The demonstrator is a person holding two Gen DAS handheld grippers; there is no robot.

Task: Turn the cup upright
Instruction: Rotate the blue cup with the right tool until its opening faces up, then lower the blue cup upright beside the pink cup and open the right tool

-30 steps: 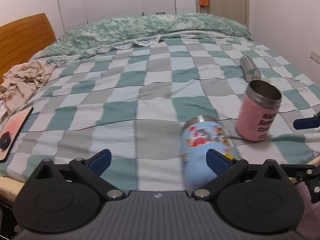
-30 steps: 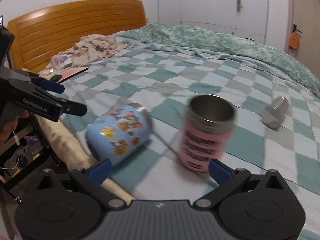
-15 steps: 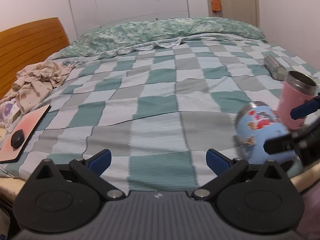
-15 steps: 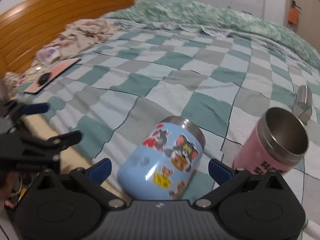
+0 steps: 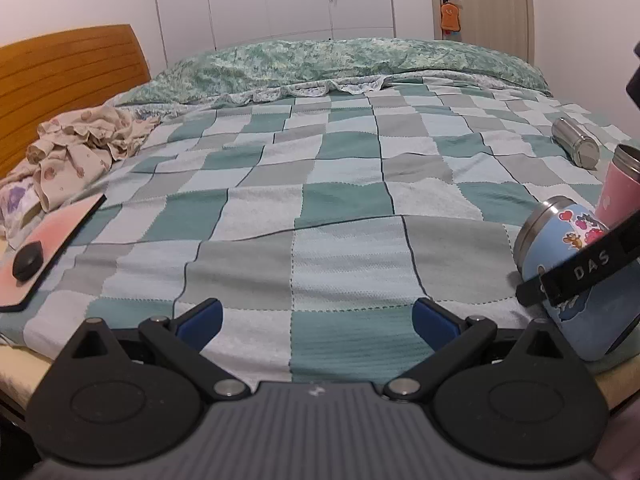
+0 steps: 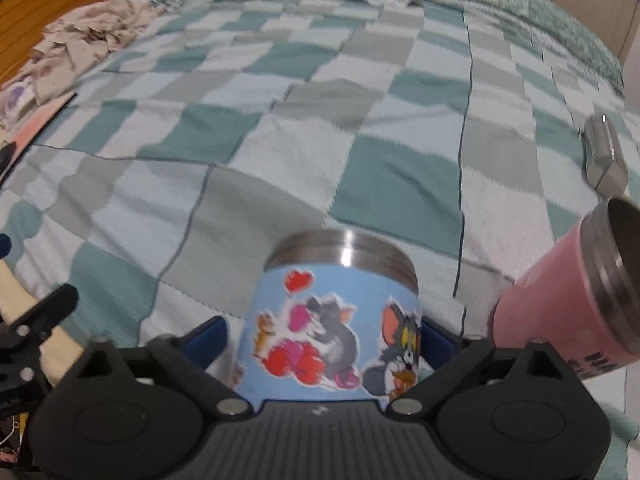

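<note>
A light blue cup with cartoon stickers (image 6: pixel 332 328) lies on its side near the bed's front edge, its steel rim pointing away. My right gripper (image 6: pixel 320 336) is open, with the cup between its blue pads; whether the pads touch it I cannot tell. The cup also shows in the left wrist view (image 5: pixel 568 280), crossed by the right gripper's black finger (image 5: pixel 580 272). My left gripper (image 5: pixel 316 316) is open and empty, over the bed to the left of the cup.
A pink cup (image 6: pixel 576 304) stands upright just right of the blue one. A steel cup (image 5: pixel 576 146) lies on its side further back. Crumpled clothes (image 5: pixel 76 148) and a pink board with a black puck (image 5: pixel 28 264) lie at the left. The checked blanket (image 5: pixel 320 184) covers the bed.
My right gripper has moved in around the blue cup, which now sits between its fingers. My left gripper has swung left, away from the cups.
</note>
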